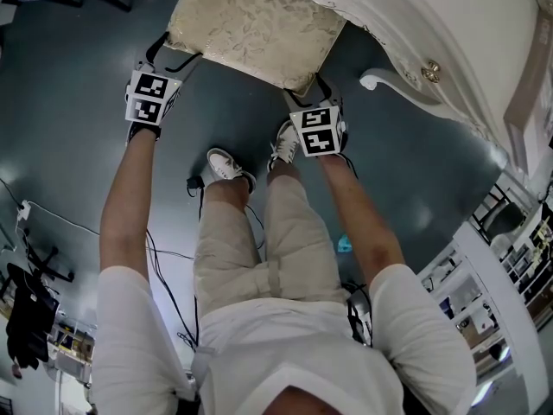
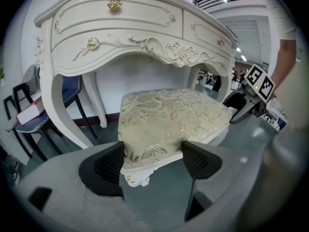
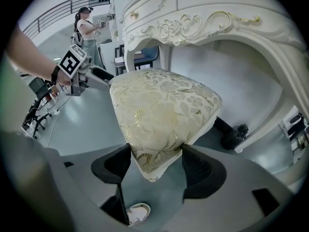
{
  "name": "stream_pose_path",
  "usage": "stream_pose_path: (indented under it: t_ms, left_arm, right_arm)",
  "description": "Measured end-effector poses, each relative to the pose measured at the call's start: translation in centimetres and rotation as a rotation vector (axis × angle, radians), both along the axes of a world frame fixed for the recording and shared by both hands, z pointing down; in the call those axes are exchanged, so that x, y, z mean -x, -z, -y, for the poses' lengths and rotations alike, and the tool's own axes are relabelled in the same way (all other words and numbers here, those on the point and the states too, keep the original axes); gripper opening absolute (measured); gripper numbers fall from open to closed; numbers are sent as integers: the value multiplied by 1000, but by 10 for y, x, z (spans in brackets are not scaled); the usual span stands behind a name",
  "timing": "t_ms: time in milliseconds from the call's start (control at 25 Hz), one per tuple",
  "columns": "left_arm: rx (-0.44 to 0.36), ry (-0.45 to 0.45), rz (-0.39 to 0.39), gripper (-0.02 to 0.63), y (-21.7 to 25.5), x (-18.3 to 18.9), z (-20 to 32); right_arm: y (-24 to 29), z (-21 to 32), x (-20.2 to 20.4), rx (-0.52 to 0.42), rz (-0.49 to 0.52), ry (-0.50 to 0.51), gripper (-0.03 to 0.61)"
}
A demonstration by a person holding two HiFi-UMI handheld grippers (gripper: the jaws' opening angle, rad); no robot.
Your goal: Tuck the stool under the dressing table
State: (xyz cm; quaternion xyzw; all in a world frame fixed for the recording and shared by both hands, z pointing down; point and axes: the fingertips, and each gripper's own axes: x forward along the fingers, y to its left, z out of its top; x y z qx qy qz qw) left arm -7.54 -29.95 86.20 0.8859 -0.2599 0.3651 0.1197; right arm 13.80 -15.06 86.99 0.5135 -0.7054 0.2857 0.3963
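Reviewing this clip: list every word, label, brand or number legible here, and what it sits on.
No readable text anywhere.
Marker cubes, left and right: black-and-white square patterns only, no letters or digits.
Shelves at the head view's right edge: contents too small to read.
Dressing table and stool: no labels visible.

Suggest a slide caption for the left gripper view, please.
Left claw grips a corner of the stool before the white dressing table.
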Motion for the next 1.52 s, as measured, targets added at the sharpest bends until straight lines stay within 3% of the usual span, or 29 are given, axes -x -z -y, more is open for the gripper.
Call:
stream_pose_path:
  t_ms: [840,1520]
  left_arm:
    - [-19,17,-18,379,-3,-41,49]
    - [-14,28,-6,379,2,-55,69]
  right_arm:
    - [-7,38,-41,-5,42,-191,291]
    - [-4,57,-54,-25,38,-243,282]
